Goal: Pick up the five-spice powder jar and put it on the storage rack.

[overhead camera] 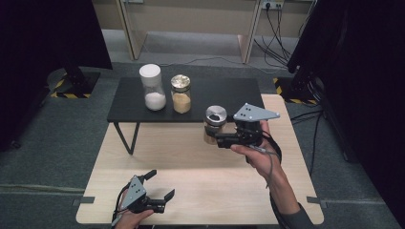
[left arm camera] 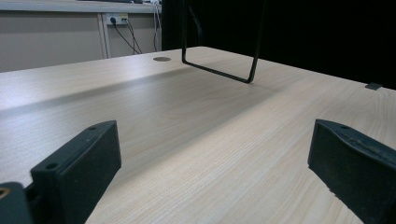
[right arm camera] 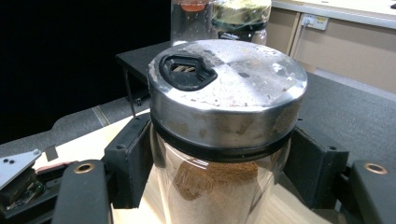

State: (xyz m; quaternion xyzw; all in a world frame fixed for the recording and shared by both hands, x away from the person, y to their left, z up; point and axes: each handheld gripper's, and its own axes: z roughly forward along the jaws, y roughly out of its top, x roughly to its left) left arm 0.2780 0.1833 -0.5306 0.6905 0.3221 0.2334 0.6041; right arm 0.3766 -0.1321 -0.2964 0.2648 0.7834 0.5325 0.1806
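— Jar (right arm camera: 224, 140): how does it look?
— Clear glass, brown powder, scuffed steel lid. My right jaws (overhead camera: 216, 139) clamp it above the bench (overhead camera: 191, 181), near the black stand (overhead camera: 191, 98).
— Left jaws (overhead camera: 160, 184)?
— Wide apart, empty. Right gripper view reveals the lid's pour hole.

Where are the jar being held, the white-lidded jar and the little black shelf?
Held jar (right arm camera: 226, 88): right gripper view, its metal lid.
White-lidded jar (overhead camera: 150, 75): high view, its white lid.
Black shelf (overhead camera: 224, 93): high view, bare top surface.

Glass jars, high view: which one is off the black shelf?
The steel-lidded glass jar of brown powder, gripped in the right tongs beside the black shelf. The white-lidded jar and gold-lidded jar stand on it.
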